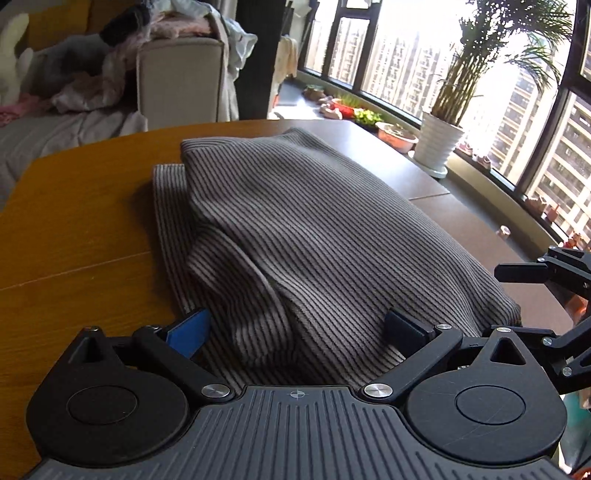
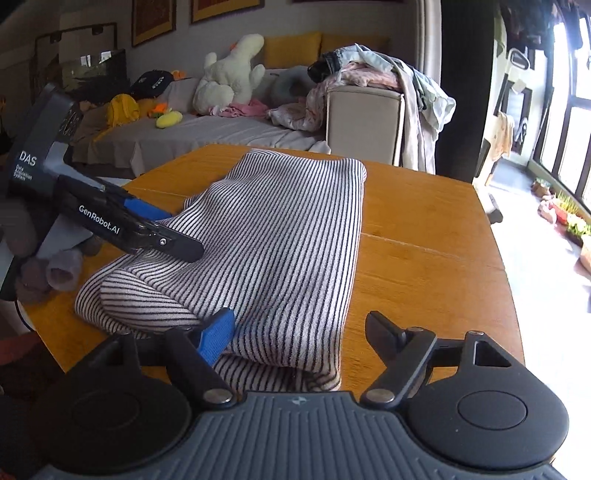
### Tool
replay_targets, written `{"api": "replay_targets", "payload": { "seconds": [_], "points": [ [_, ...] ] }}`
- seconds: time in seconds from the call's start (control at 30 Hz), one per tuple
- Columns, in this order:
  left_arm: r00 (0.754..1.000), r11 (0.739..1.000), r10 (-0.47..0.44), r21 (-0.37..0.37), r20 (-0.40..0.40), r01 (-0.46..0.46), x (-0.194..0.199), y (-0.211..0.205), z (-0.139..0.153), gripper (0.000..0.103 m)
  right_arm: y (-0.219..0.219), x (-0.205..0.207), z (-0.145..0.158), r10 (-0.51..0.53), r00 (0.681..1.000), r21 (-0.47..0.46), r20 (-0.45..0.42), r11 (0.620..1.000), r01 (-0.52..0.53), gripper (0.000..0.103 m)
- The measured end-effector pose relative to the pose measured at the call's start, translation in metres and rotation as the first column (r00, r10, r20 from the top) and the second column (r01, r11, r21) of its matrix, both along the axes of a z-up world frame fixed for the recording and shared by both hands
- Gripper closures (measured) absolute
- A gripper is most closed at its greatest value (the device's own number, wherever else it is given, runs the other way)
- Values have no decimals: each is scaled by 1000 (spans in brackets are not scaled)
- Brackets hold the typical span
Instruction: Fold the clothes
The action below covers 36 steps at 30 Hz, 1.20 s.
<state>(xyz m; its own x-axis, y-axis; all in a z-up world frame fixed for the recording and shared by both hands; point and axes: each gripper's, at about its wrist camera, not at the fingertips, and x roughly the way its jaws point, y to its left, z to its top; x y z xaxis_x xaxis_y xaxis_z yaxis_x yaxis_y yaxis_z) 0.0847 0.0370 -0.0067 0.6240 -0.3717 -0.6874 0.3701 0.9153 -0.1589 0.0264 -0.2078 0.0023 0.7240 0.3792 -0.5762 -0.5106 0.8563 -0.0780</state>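
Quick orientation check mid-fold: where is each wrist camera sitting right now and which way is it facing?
Left wrist: low at the table edge, facing the windows and potted plant; its left gripper stands open around the striped garment; the right gripper shows at right.
Right wrist: low at the garment's other end, facing the sofa; its right gripper is open; the left gripper shows at left.
Shared: garment, table, clothes pile.

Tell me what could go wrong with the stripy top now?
1. The striped garment reaches the near edge of the wooden table; a careless tug might drag it off.
2. Both grippers are open. The left gripper straddles a puffy hump, so closing there could pinch several layers and spoil the fold.
3. The right gripper sits partly over bare wood; it may catch only the top's corner, and that could slip out.
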Motion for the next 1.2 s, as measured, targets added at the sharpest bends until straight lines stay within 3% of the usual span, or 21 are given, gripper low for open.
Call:
{"api": "replay_targets", "payload": {
  "seconds": [0.03,0.1,0.17,0.23,0.33,0.43,0.53,0.63,0.73,0.83,0.9,0.93,1.03,1.13,1.2],
  "points": [
    [1000,1000,1,0,1,-1,0,0,0,0,2,-4,1,10,1000,-16,12,1000,-10,24],
    [1000,1000,4,0,1,-4,-1,2,0,0,5,-9,12,33,998,-9,51,999,-32,35],
    [1000,1000,7,-1,1,-7,-1,3,0,0,9,-7,17,48,997,4,53,999,-49,53],
    [1000,1000,9,-3,2,-9,-1,4,0,0,12,-4,20,63,997,17,52,998,-64,53],
    [1000,1000,14,-7,5,-14,-2,5,1,0,20,4,2,77,997,-23,-18,997,-78,53],
    [1000,1000,16,-20,7,-15,-2,6,0,0,23,-1,-1,87,996,-65,28,994,-85,50],
    [1000,999,20,-35,7,-19,-2,5,0,0,24,-7,9,108,992,-59,59,993,-105,17],
    [999,999,33,-39,19,-32,-4,10,4,0,29,-24,19,253,966,-41,58,967,-250,16],
    [997,999,36,-3,71,-36,-15,16,12,0,47,-40,12,361,931,-107,53,929,-354,16],
    [995,1000,11,18,101,-13,-26,26,24,0,64,-47,-7,401,916,-200,32,900,-387,16],
    [993,1000,-6,18,115,4,-32,31,32,0,72,-47,-16,387,919,-257,72,898,-358,17],
    [992,1000,-15,19,123,13,-35,34,36,0,73,-40,-15,359,931,-240,62,911,-335,22],
    [986,998,-53,37,156,48,-45,37,48,0,52,-5,-1,235,968,27,-89,972,-234,35],
    [977,994,-108,53,184,100,-57,36,56,0,27,22,4,179,959,230,-222,965,-127,38],
    [971,988,-149,63,185,140,-64,34,56,0,17,27,2,172,946,304,-274,949,-85,38]
  ]
}}
